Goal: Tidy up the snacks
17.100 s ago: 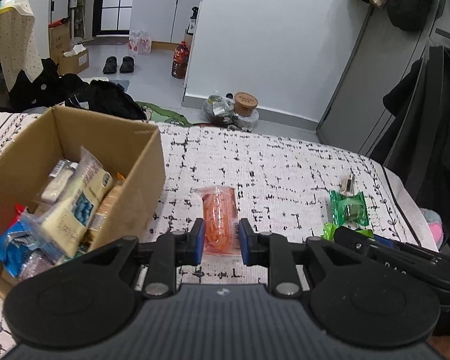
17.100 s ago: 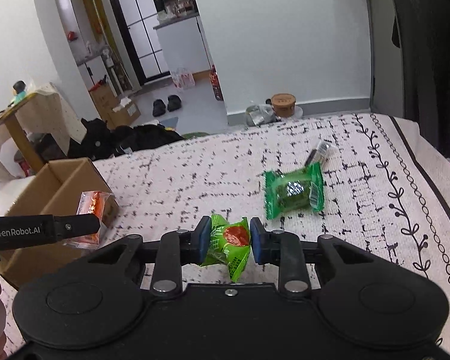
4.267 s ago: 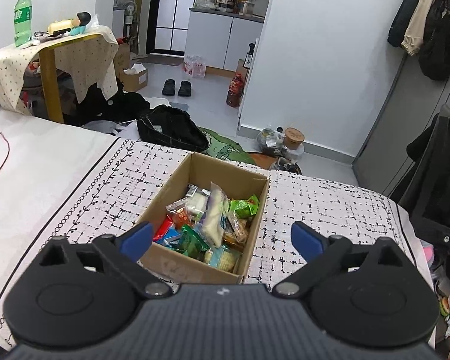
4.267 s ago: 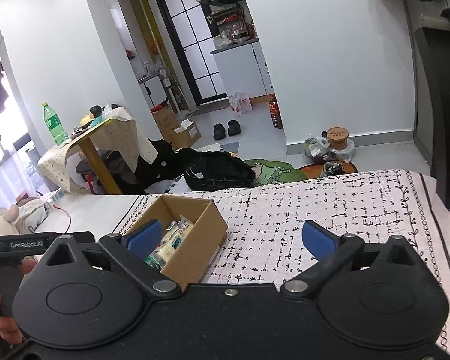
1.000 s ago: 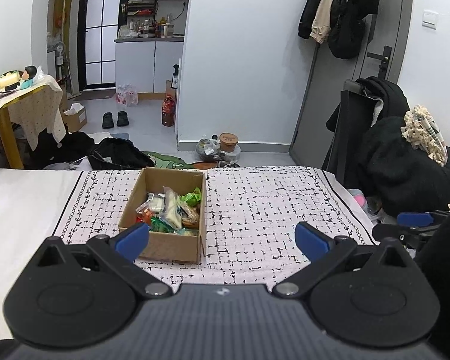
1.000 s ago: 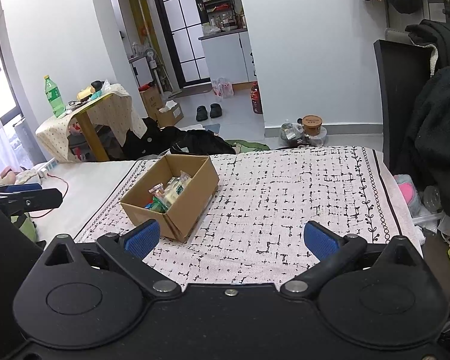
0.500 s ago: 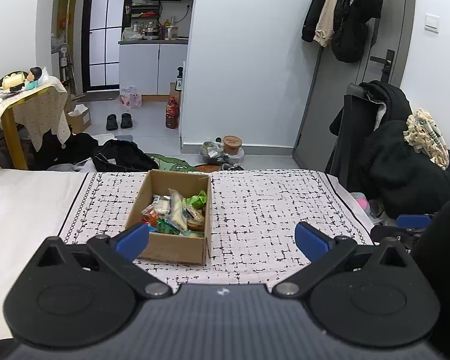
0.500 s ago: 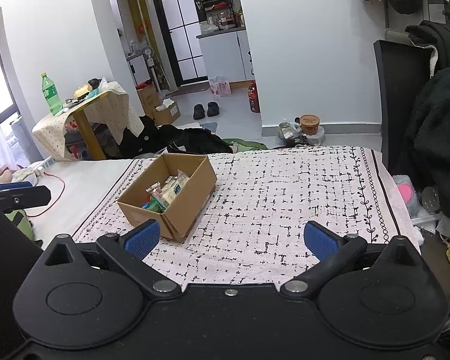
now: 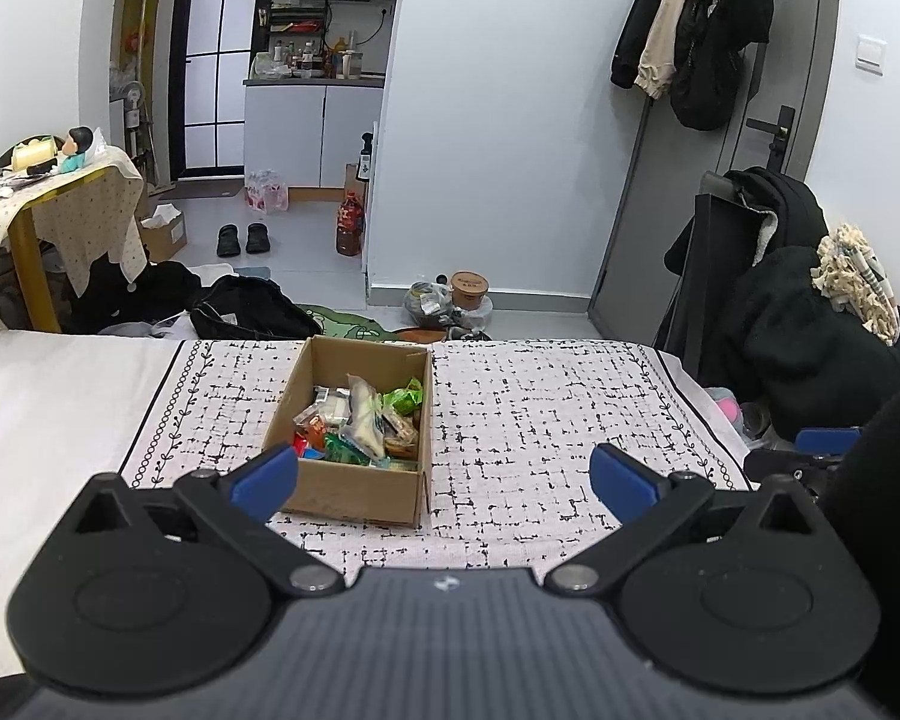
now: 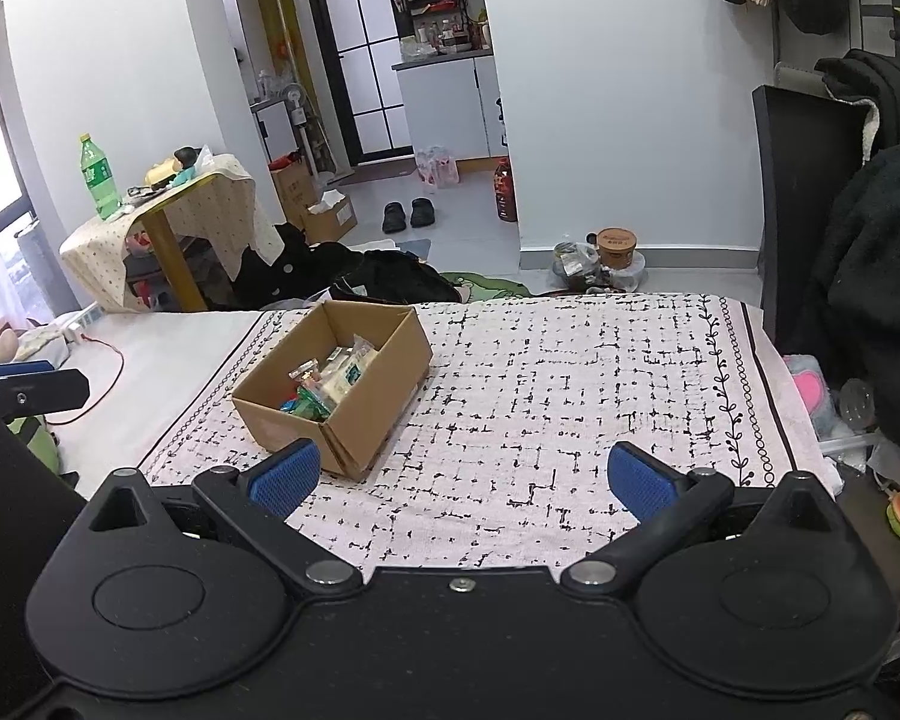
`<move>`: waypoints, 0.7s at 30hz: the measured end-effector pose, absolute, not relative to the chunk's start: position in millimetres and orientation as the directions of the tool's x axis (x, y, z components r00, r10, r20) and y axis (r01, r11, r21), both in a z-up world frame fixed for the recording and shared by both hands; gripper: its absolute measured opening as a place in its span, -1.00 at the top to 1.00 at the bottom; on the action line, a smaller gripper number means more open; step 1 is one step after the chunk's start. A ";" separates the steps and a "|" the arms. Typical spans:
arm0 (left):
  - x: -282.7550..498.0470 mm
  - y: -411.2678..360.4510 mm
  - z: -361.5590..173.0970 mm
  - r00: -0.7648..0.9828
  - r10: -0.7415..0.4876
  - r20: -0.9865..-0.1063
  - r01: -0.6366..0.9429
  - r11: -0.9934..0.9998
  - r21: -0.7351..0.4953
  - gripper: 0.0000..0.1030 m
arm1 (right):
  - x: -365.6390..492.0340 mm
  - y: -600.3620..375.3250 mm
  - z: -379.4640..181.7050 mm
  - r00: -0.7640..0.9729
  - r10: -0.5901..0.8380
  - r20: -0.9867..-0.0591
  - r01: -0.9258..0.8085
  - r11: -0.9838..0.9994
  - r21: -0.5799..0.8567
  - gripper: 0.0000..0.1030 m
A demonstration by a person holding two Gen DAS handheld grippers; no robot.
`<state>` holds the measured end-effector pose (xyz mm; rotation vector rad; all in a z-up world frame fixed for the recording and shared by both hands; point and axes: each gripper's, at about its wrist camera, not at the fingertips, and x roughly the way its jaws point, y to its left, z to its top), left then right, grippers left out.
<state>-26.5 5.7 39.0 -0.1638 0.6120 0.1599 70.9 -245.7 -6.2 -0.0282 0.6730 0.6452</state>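
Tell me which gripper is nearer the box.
Left, narrowly. The left gripper faces the box almost head-on; the right gripper sits off to the box's right, both pulled back.

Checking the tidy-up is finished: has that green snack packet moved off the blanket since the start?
Yes. The patterned blanket now lies bare beside the cardboard box, and green packets sit inside the box with the other snacks.

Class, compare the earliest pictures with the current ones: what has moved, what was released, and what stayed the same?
Both grippers let go: the left gripper released the orange packet and the right gripper the green one. Both are now open and pulled back from the bed. The green packets that lay on the blanket are gone from it; snacks fill the box. The box stayed on the blanket.
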 end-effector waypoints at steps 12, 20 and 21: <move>-24.0 8.0 35.1 0.798 0.108 -0.592 -0.212 0.971 -0.109 -1.00 | 68.7 -244.8 -3.2 0.619 0.533 -0.578 -0.561 0.814 0.150 -1.00; -19.9 5.1 30.6 0.793 0.106 -0.600 -0.211 0.972 -0.107 -1.00 | 71.7 -246.9 -8.9 0.614 0.524 -0.590 -0.553 0.819 0.152 -1.00; -20.0 5.5 30.0 0.792 0.104 -0.601 -0.210 0.972 -0.109 -1.00 | 72.1 -246.7 -9.5 0.614 0.524 -0.591 -0.553 0.819 0.151 -1.00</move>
